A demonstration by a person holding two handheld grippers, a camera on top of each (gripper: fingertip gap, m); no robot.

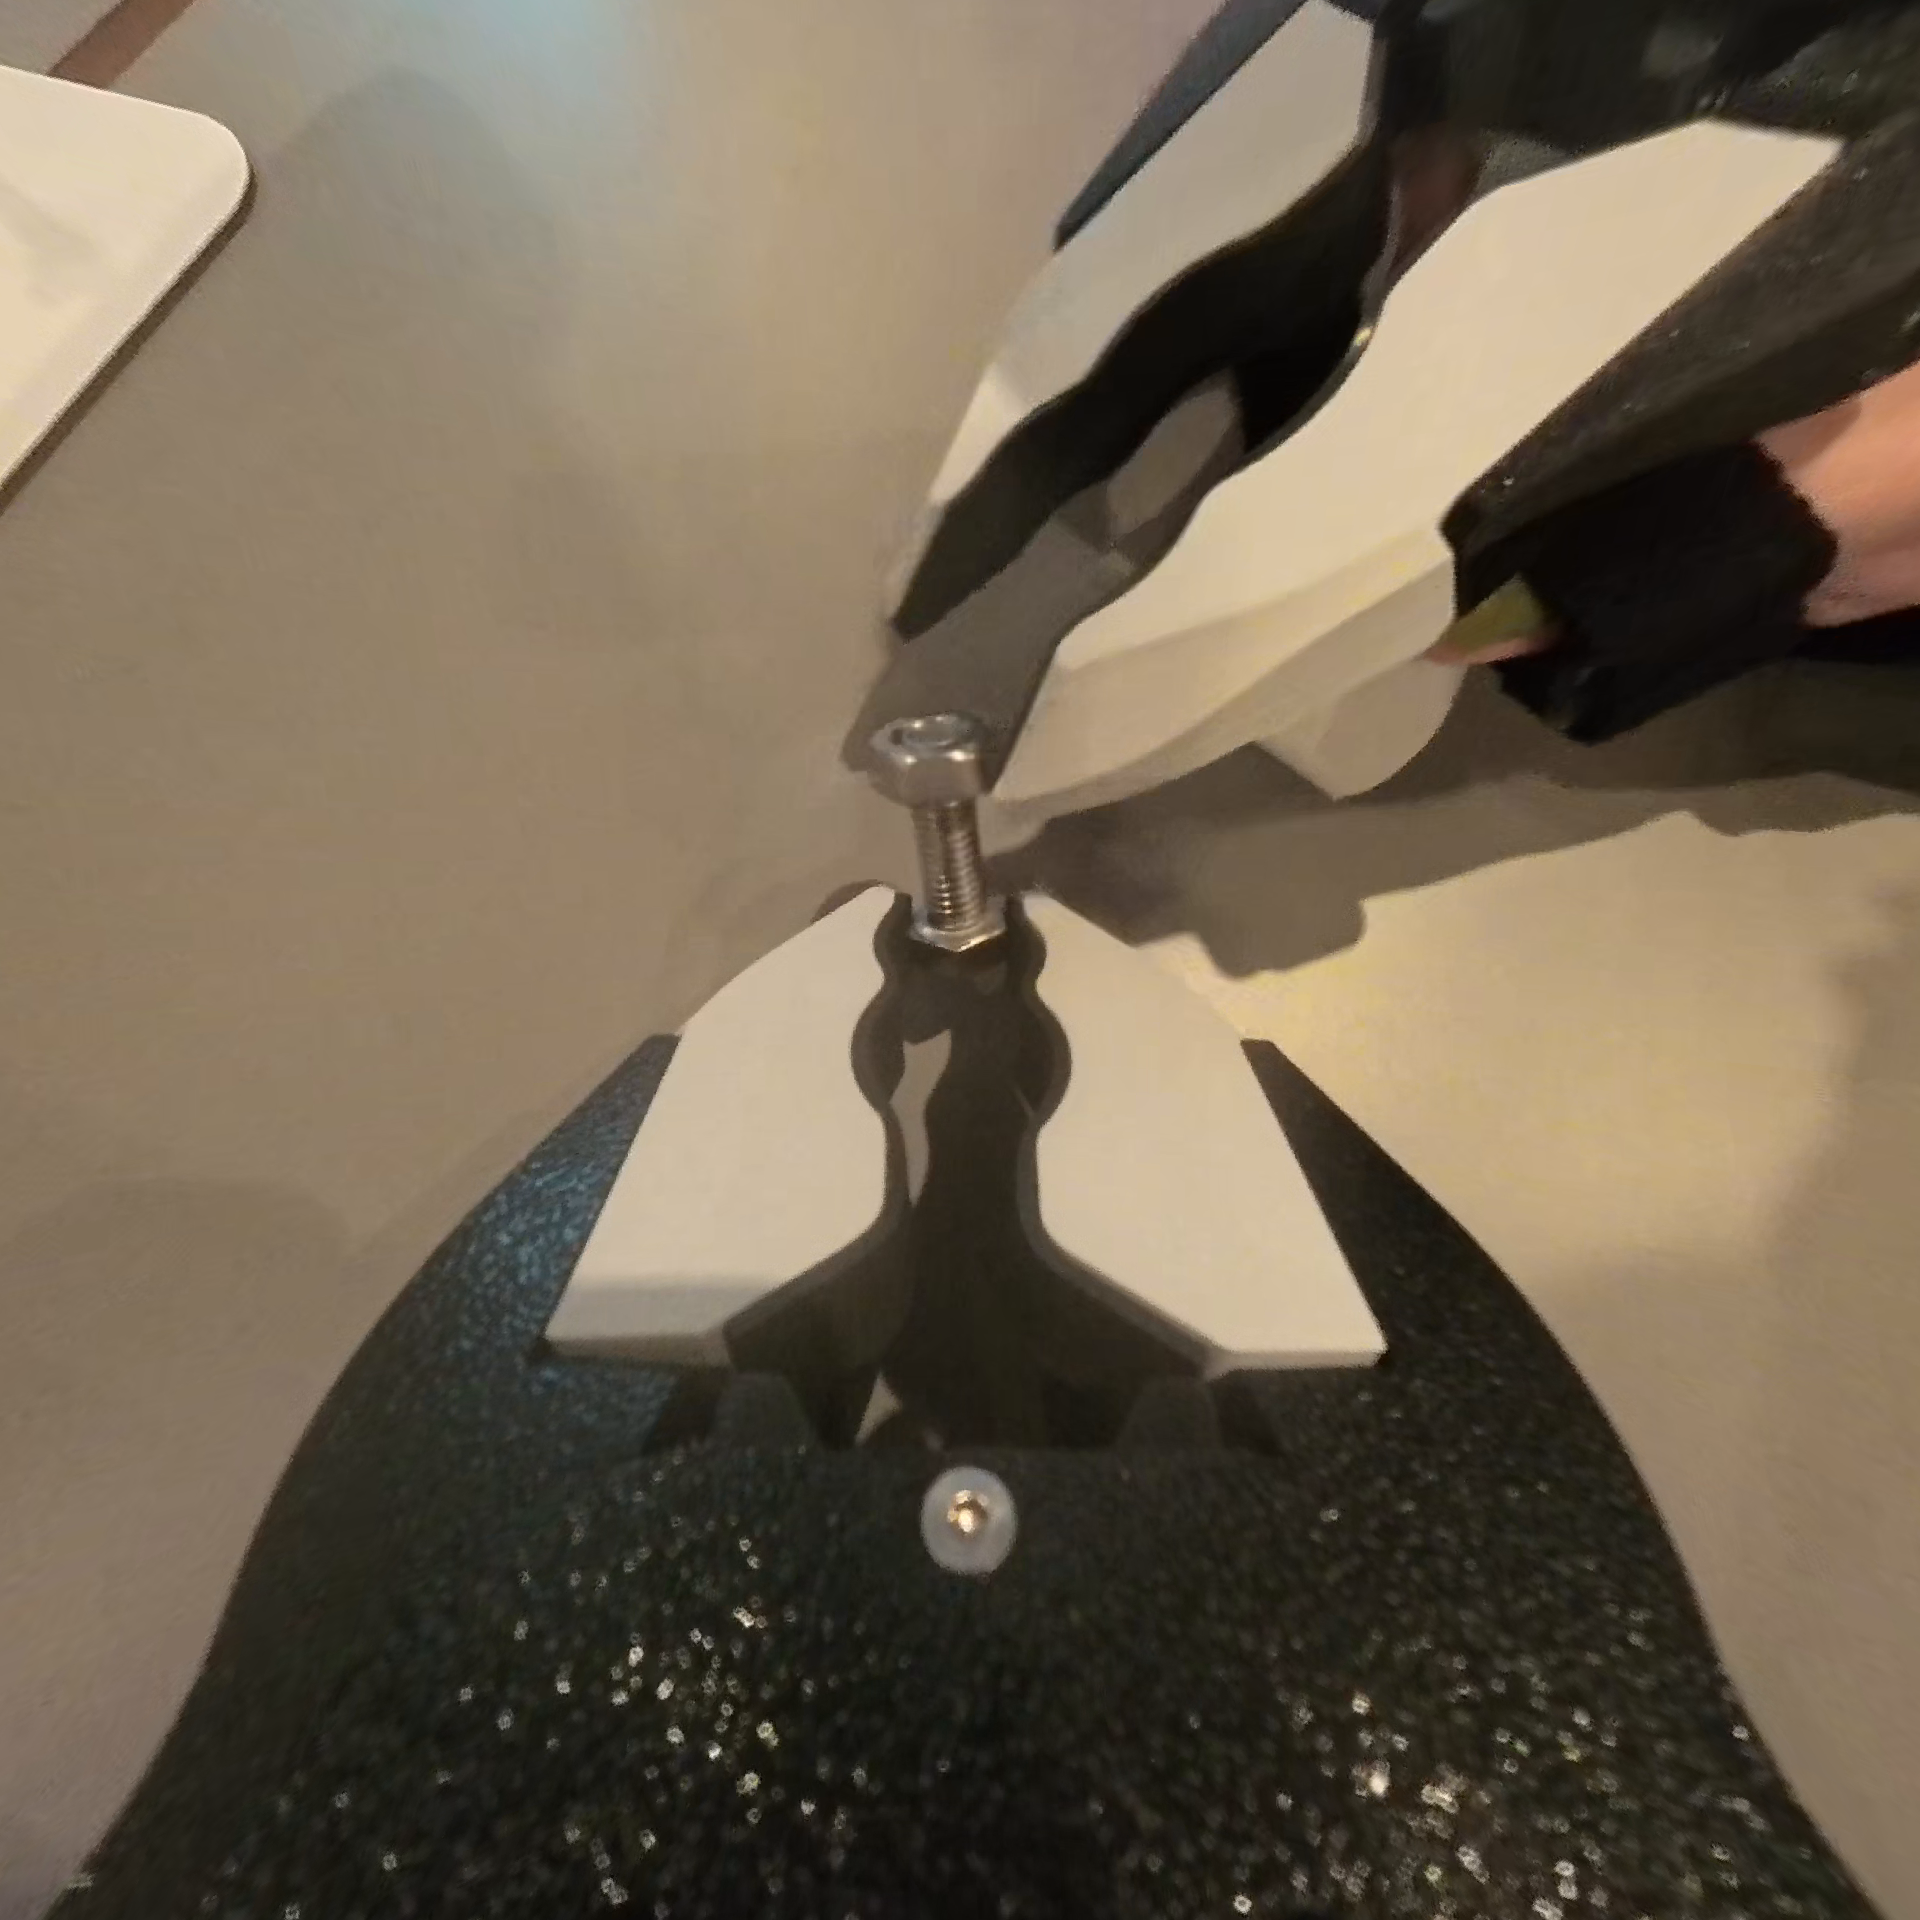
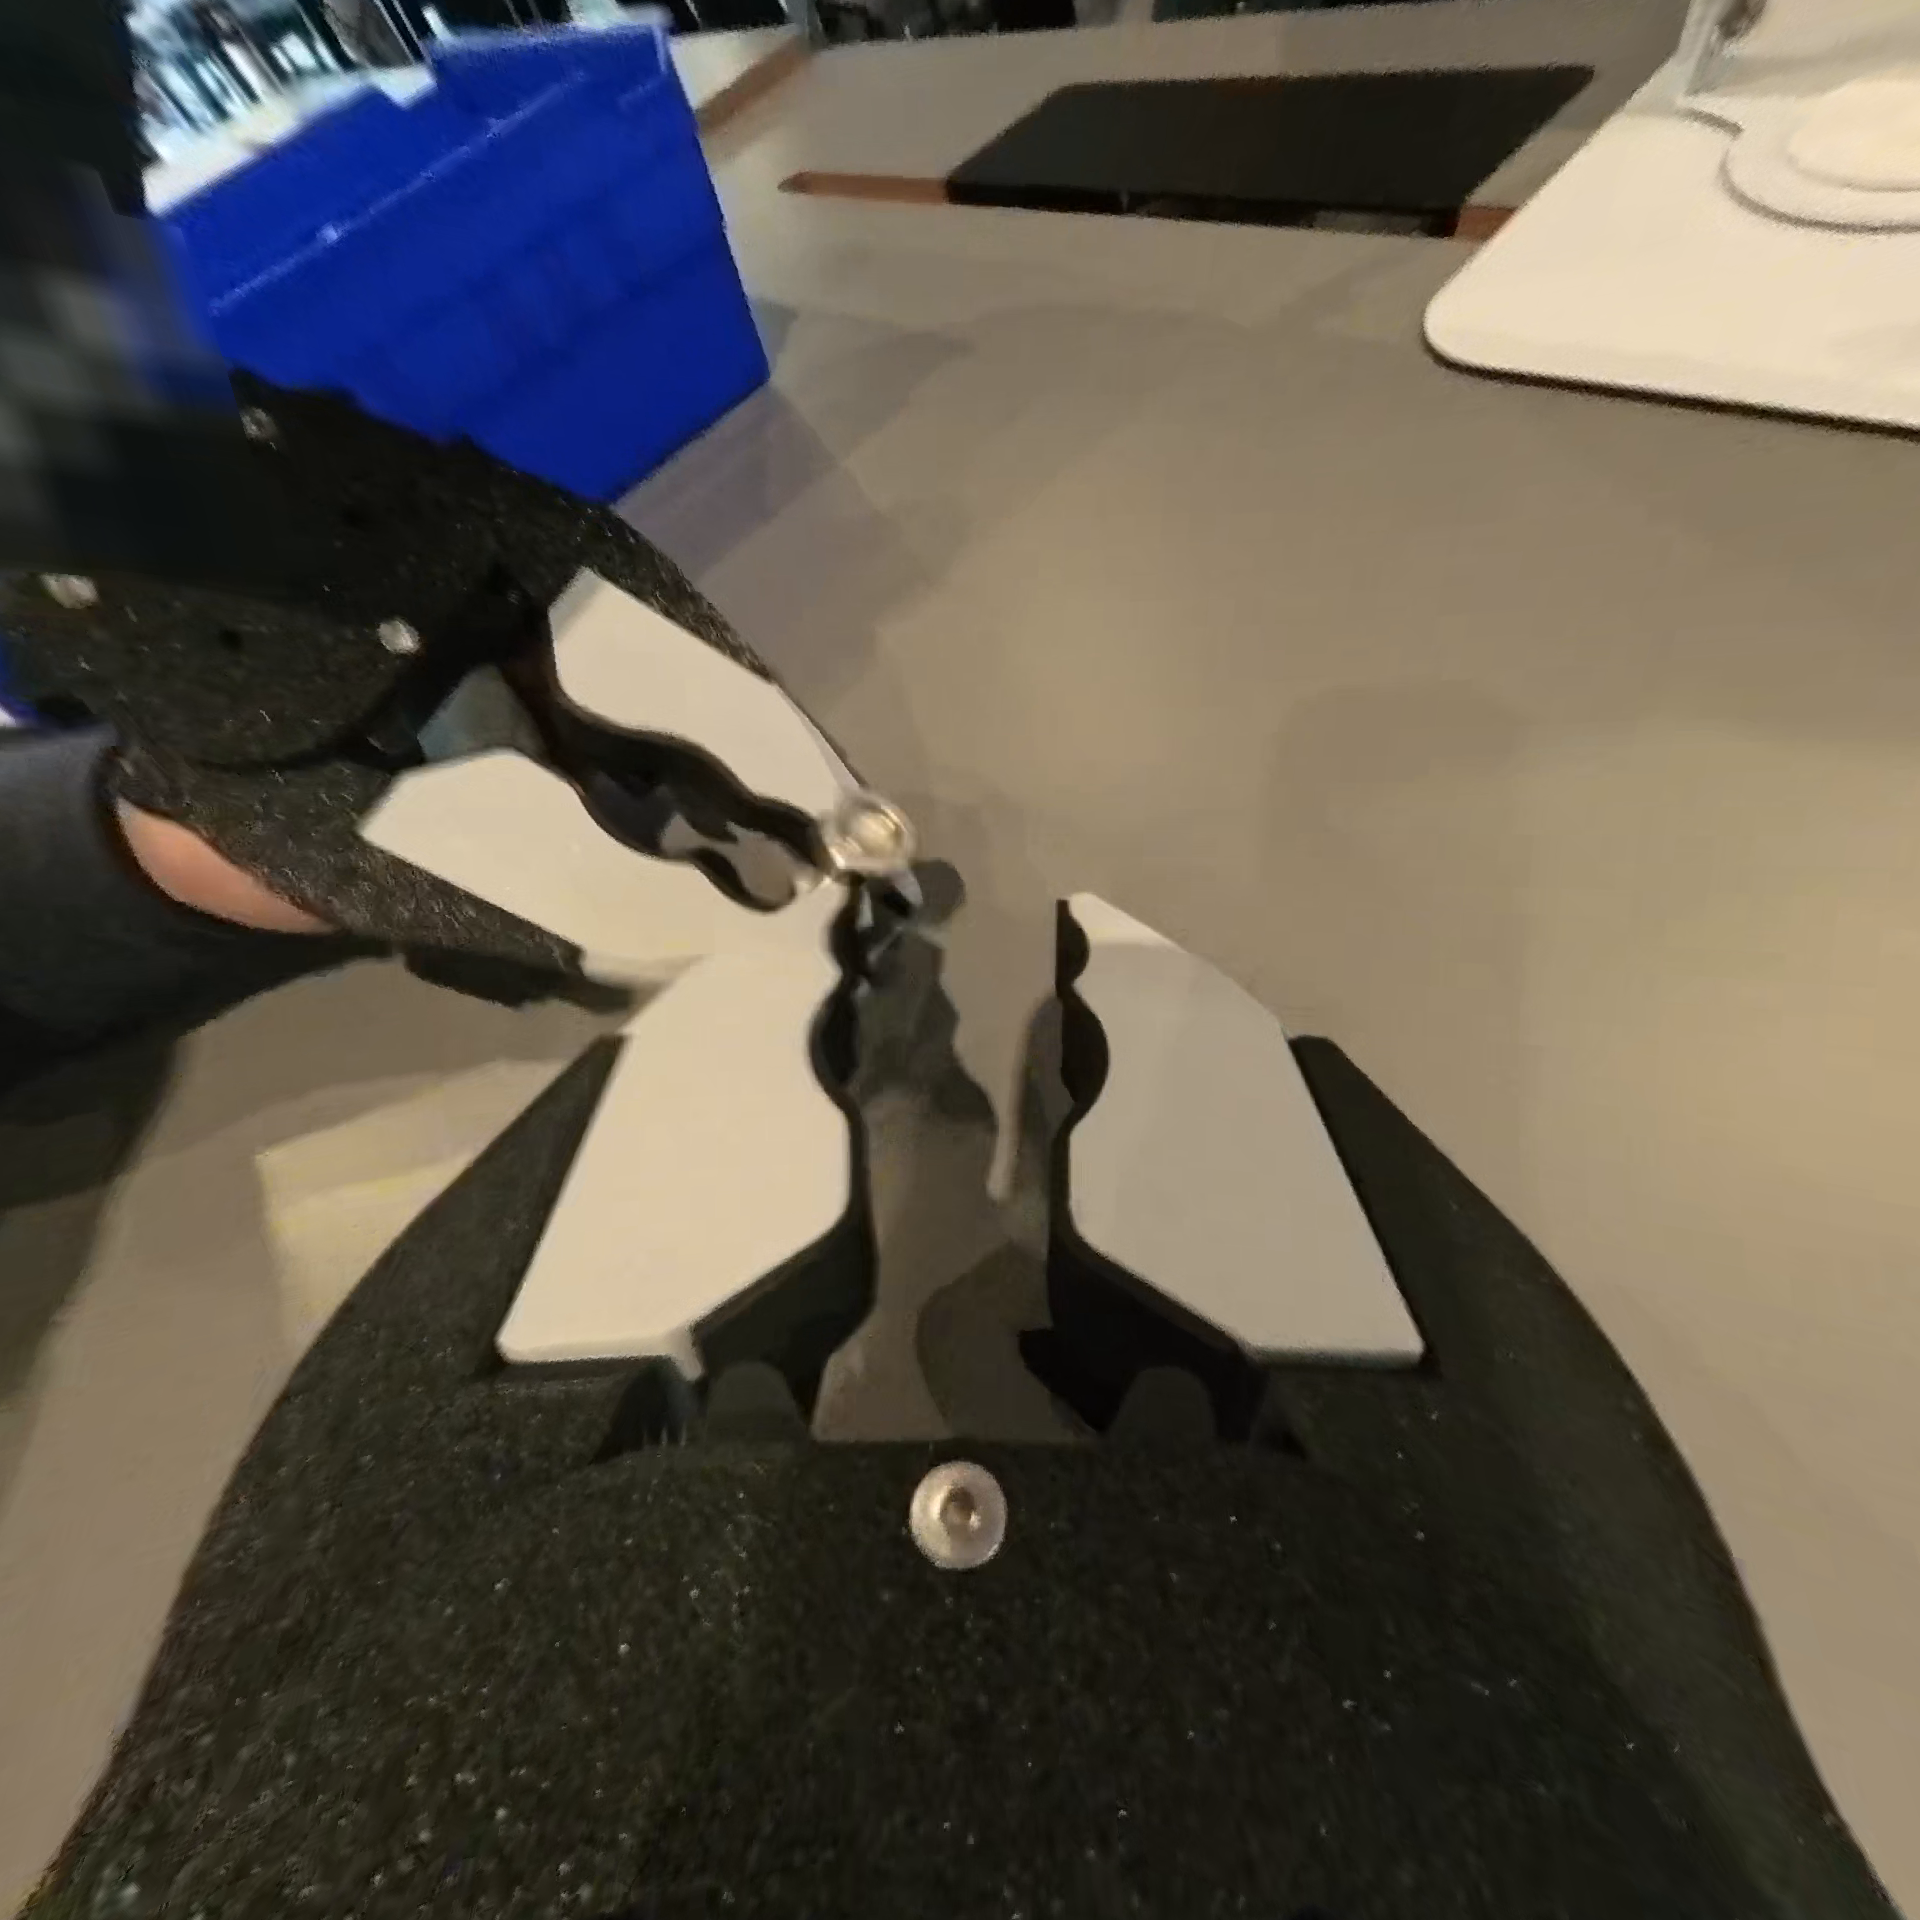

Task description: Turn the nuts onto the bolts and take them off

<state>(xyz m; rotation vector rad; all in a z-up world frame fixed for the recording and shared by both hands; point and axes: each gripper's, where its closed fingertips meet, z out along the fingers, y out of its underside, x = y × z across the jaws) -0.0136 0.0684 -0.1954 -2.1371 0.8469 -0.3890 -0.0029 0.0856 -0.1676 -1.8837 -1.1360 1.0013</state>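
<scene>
While the bolt (image 1: 948, 842) stands upright above the grey table (image 1: 520, 623), its hex head is pinched at the bottom between the tips of the left gripper (image 1: 951, 930), fingers closed right down on it. Threaded shank points up, nut (image 1: 920, 758) sits at the very top end of it.

In the left wrist view the right gripper (image 1: 925, 717) comes in from upper right, its tips just at the nut, one dark inner pad right behind it (touching or only beside, cannot tell). Right wrist view shows that gripper's fingers (image 2: 717, 1122) clearly spread, wide gap between them with bare table showing through, nothing clamped. There the bolt is seen end-on, nut (image 2: 871, 831) a blurry silver ring at the tip of the left gripper (image 2: 831, 883), just ahead of the right gripper's left fingertip.

Gloved hand (image 1: 1704, 582) holds the right gripper's handle at right edge, a bare fingertip showing. Other hand (image 2: 208, 883) shows behind the left gripper.

Farther off: blue bin (image 2: 499, 291) on the table at upper left, black mat (image 2: 1268, 135) at the far edge, white tray (image 2: 1662, 270) upper right (same white tray corner (image 1: 104, 270) in left wrist view).
</scene>
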